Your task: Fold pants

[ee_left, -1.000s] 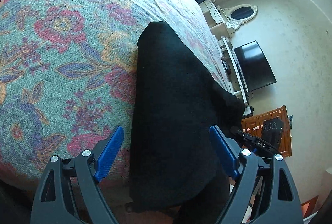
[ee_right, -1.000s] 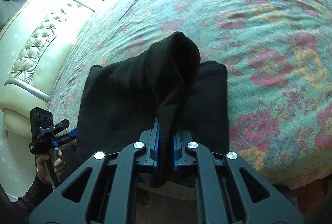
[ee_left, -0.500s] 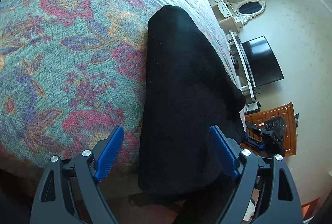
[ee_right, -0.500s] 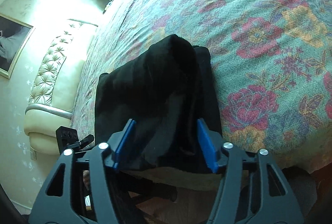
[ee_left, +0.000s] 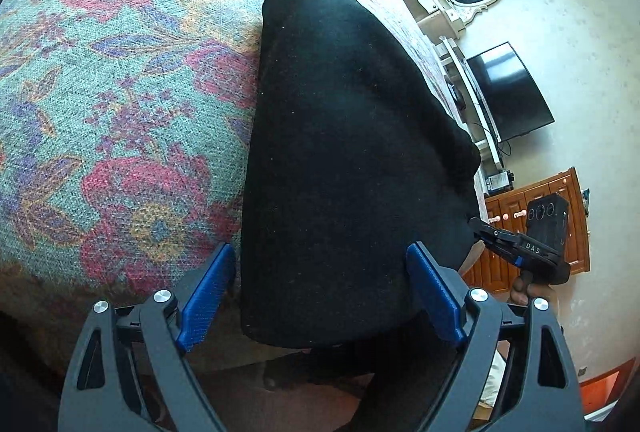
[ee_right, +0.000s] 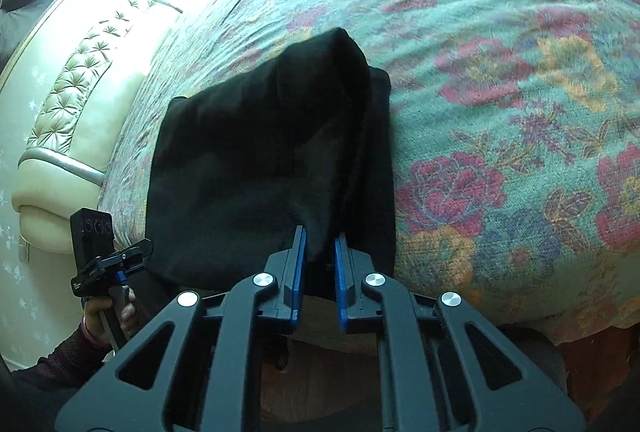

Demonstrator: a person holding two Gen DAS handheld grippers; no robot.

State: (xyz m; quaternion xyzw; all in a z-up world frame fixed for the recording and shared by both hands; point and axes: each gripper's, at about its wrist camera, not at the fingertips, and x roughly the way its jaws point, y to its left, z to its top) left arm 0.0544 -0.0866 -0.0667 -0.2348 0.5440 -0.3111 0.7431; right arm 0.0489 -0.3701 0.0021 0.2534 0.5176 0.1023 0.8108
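The black pants point(ee_left: 348, 159) lay folded at the near edge of a bed under a floral bedspread point(ee_left: 120, 91), their lower end hanging over the side. The left gripper point(ee_left: 320, 296) stood wide open, its blue pads either side of that hanging end without pressing it, while the right gripper point(ee_right: 318, 252) was closing, its pads pinching a raised ridge of the cloth. A tufted cream headboard point(ee_right: 68, 99), a dark television point(ee_left: 508, 91) and a wooden cabinet point(ee_left: 532, 216) stood around the bed.
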